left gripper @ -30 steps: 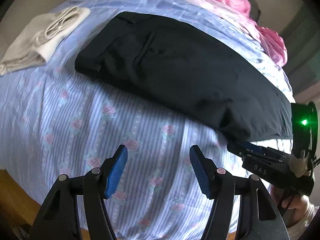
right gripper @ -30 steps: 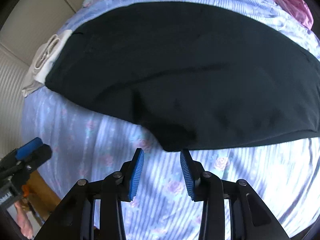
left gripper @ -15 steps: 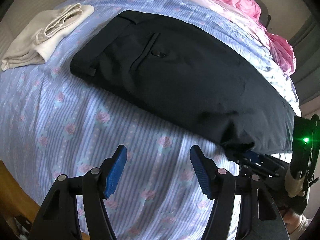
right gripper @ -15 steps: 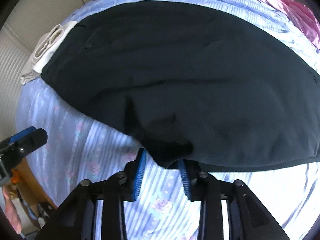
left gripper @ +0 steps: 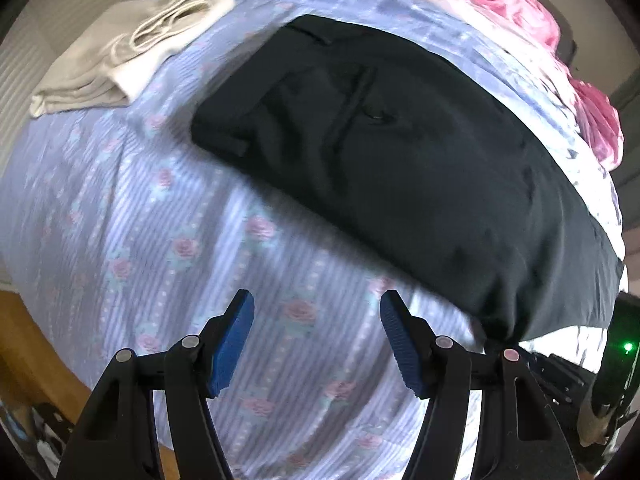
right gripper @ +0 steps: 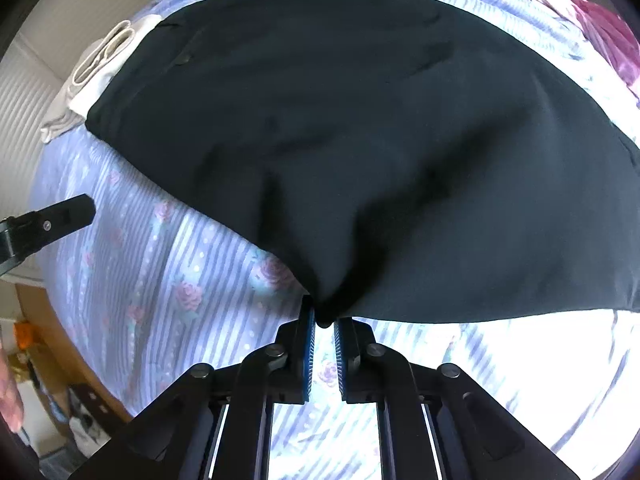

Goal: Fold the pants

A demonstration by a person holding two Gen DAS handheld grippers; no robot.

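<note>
Where pants (right gripper: 360, 140) lie, cream garment (left gripper: 128, 52) beside.

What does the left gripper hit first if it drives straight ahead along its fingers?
Probably the bedsheet: the open left gripper holds nothing and only striped sheet shows between its fingers. The pants lie further on and to the right, so likely not first. Depth is unclear in the fisheye view.

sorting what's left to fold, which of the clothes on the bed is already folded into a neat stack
The cream garment, at the far left of the bed beside the waistband of the black pants. It shows stacked folded layers; the pants lie spread long, and the pink fabric is crumpled.
</note>
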